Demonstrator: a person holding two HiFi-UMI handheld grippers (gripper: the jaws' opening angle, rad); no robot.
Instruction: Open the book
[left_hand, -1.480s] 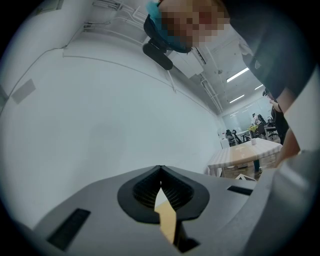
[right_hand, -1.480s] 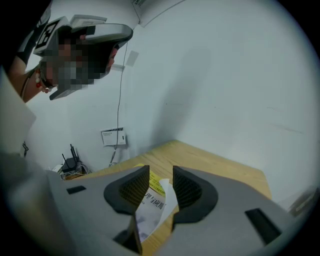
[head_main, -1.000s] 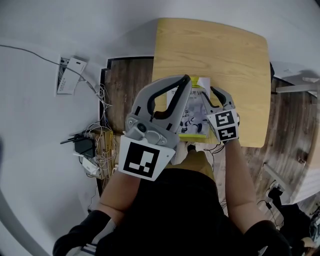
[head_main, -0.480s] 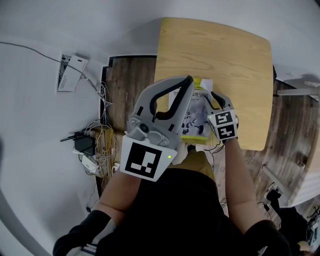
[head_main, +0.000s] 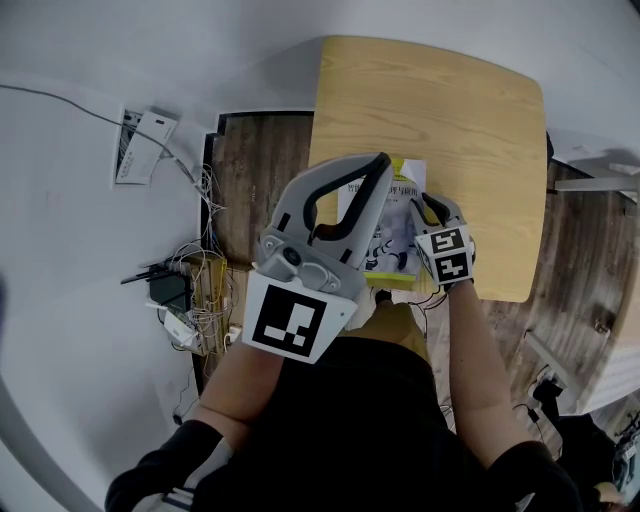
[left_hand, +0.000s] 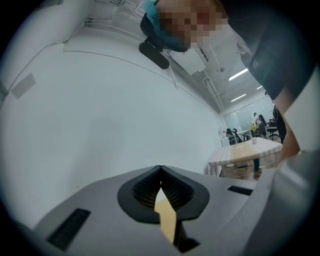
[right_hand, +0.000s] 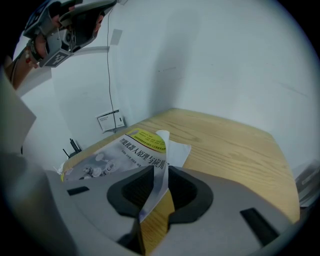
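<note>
wooden table (head_main: 470, 120) under a book (right_hand: 115, 157), its chinese title perhaps 智能机器人原理与应用

- Light wooden table (head_main: 450, 120) with rounded corners, standing on a dark plank floor (head_main: 255, 165).
- White wall plate (head_main: 140, 148) with a thin cable, left of the table.
- Tangle of cables (head_main: 185, 290) by the table's near left corner.

In the head view the left tool (head_main: 378, 163) covers the 9 o'clock side of the book (head_main: 398, 235) and part of the table's (head_main: 440, 110) 6 o'clock edge. The cover's print is too small to read there. In the left gripper view, the far furniture (left_hand: 247, 150) at 3 o'clock is too small to make out.
</note>
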